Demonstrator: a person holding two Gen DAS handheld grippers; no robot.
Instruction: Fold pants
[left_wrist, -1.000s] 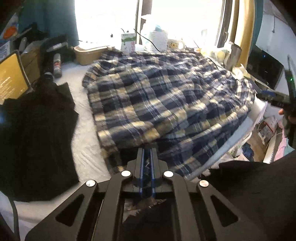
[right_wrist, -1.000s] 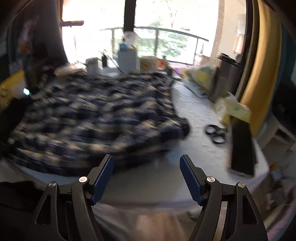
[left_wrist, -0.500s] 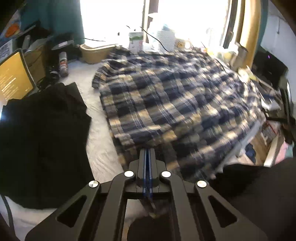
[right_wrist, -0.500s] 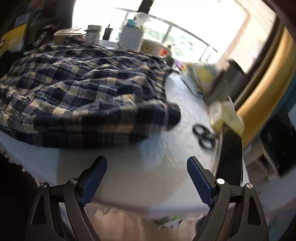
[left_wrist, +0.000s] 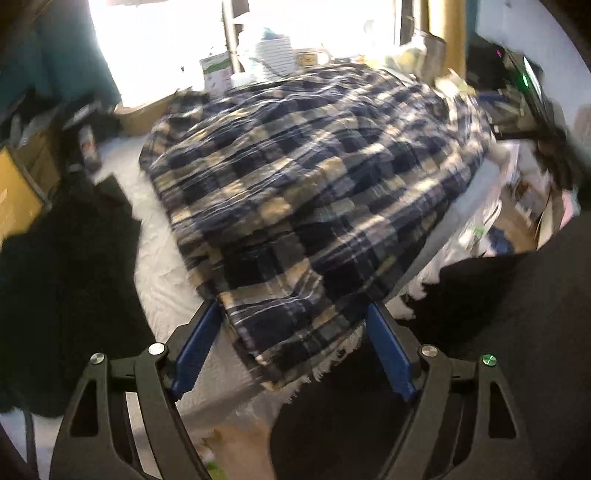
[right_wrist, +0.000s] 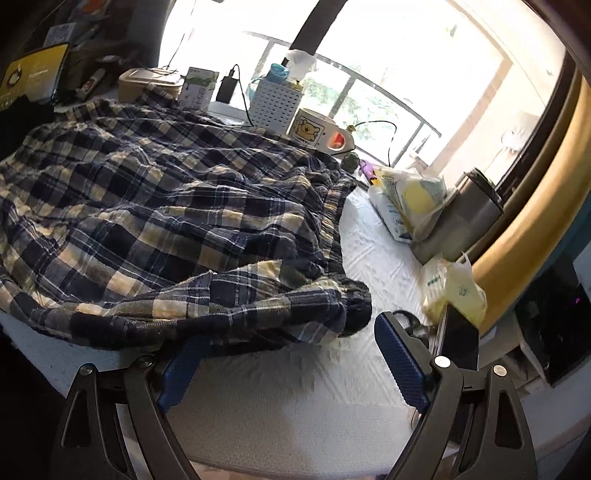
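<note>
Sprawling across most of the white table (right_wrist: 295, 398), the plaid pants (right_wrist: 155, 221) lie rumpled and unfolded, their near edge hanging at the table's front, so the folding looks barely begun. The left gripper (left_wrist: 295, 332) stands spread wide around that near hem, pinching nothing. The right gripper (right_wrist: 291, 347) gapes too, at the bunched near-right corner, empty.

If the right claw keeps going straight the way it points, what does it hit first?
Most likely the bunched near edge of the navy-and-cream plaid pants, lying just ahead of the open right claw; depth is uncertain.
</note>
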